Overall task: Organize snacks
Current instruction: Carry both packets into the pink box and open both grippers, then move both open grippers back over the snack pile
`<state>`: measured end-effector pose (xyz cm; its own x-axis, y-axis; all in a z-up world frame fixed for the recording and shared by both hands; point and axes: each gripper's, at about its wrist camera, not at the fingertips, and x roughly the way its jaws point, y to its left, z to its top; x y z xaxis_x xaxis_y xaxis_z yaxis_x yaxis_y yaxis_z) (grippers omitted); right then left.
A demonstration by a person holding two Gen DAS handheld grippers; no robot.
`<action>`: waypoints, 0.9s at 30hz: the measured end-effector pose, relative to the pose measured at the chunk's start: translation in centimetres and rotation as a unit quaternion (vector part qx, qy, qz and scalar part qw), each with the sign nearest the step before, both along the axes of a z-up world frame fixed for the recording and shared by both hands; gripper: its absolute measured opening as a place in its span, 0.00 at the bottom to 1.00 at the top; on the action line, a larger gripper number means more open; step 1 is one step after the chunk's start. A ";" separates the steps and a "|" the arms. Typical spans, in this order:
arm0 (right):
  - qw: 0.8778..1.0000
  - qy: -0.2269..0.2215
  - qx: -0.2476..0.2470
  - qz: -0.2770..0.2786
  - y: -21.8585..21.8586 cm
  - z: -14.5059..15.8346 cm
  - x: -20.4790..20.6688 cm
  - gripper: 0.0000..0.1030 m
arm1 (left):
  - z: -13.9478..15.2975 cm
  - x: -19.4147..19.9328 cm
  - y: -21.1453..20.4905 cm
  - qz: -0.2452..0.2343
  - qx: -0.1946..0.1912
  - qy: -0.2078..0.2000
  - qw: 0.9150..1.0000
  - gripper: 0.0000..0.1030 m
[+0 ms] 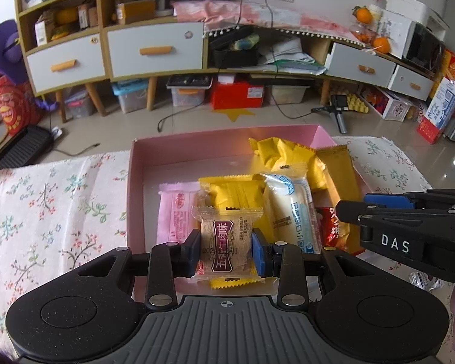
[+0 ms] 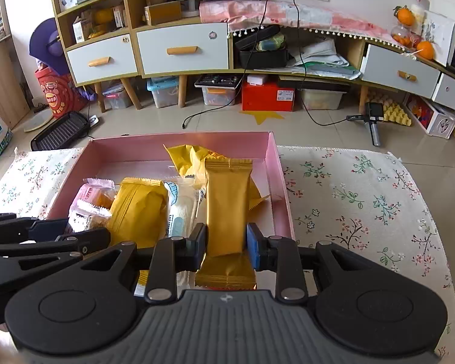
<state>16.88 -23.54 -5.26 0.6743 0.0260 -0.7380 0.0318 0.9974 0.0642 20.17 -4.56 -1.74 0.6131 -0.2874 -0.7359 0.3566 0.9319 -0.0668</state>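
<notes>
**Two light packets pinched over the pink box**

Closest in, left gripper closed across the middle of a small clear-wrapped beef snack, pads pressing both side edges, packet upright and raised over the near part of the pink box. Right gripper likewise clamped on a long gold packet, taken near its lower end, most of its length standing free ahead of the fingers. In the left view, seen entering from the right edge, just beside the box.

Handling, as a judgement: both probably very light, film wrappers slick and crinkly, contents likely soft or crumbly. Best held across the filled body rather than on the crimped end seals, with gentle pressure only; too hard a squeeze could crush what is inside. Gold packet, gripped low, liable to droop or swing at its free end.

Just beyond the held snacks, already lying in the box: a pink wrapper at the left, a yellow packet, a white-and-blue packet, a red wrapper partly hidden. Farther back, another crumpled yellow packet near the far wall. Far left of the box floor bare.

Under everything, a floral cloth; well beyond, tiled floor and a cabinet with drawers.
</notes>
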 end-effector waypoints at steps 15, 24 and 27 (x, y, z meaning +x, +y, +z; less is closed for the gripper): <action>1.000 -0.004 -0.015 0.000 -0.3 1.6 -1.6 0.60 | 1.3 -2.8 0.6 -0.018 0.013 -0.011 1.000 0.71; 1.000 -0.002 -0.019 -0.004 -0.8 2.6 -3.8 0.66 | 2.3 -5.6 2.2 -0.014 0.006 -0.008 1.000 0.76; 1.000 0.000 -0.021 -0.004 -0.7 2.8 -4.7 0.68 | 2.5 -6.7 2.7 -0.015 0.010 -0.012 1.000 0.76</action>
<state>12.19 -24.29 -2.49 0.6737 -0.0107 -0.7389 0.0408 0.9989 0.0227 13.51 -1.81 0.80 0.6213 -0.2912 -0.7274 0.3855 0.9218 -0.0398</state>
